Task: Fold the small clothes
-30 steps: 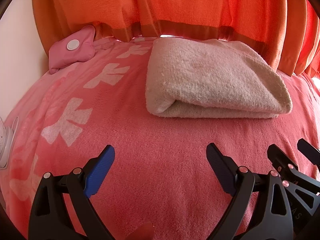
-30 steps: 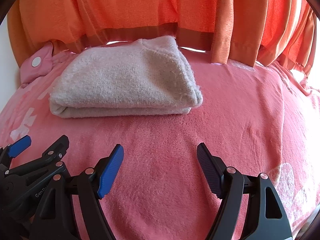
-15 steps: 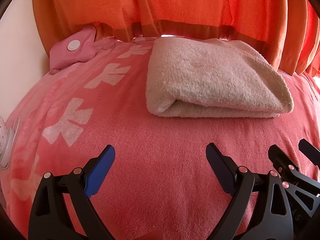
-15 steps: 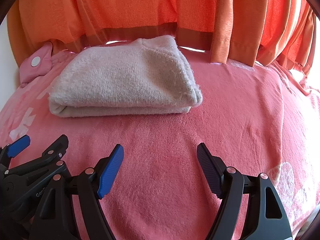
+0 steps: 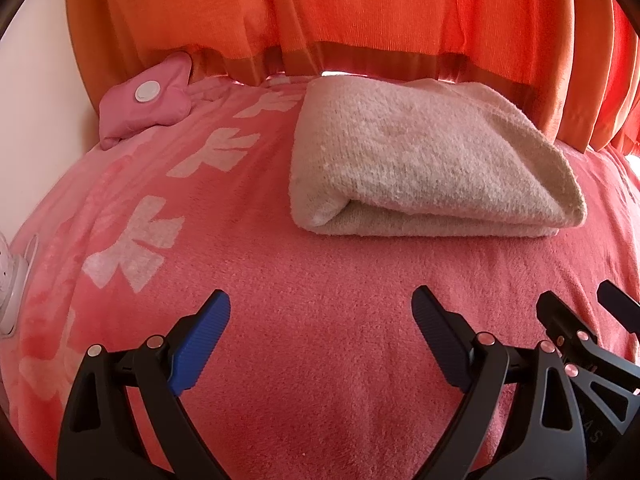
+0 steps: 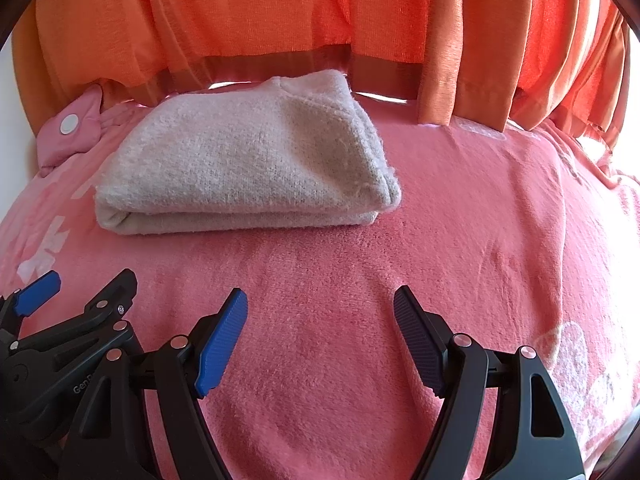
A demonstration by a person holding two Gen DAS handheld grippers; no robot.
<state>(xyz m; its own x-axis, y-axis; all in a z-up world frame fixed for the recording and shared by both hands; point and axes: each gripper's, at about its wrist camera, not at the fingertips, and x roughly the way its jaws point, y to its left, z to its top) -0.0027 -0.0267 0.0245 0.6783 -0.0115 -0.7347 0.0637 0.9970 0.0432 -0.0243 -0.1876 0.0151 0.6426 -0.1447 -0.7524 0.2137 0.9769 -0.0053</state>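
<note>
A beige knitted garment (image 5: 424, 160) lies folded into a thick rectangle on the pink blanket (image 5: 312, 312); it also shows in the right wrist view (image 6: 248, 160). My left gripper (image 5: 320, 316) is open and empty, a short way in front of the garment. My right gripper (image 6: 320, 316) is open and empty, in front of the garment's right end. The two grippers sit side by side: the right one shows at the left view's right edge (image 5: 576, 332), and the left one at the right view's left edge (image 6: 76, 300).
Orange curtains (image 5: 360, 16) hang right behind the garment. A small pink pouch with a white button (image 5: 148, 100) lies at the back left. A white object (image 5: 10, 280) sits at the blanket's left edge. A white wall (image 5: 36, 92) is at the left.
Almost nothing: both grippers stay open and in place, with only a tiny drift of the view. The garment has not moved.
</note>
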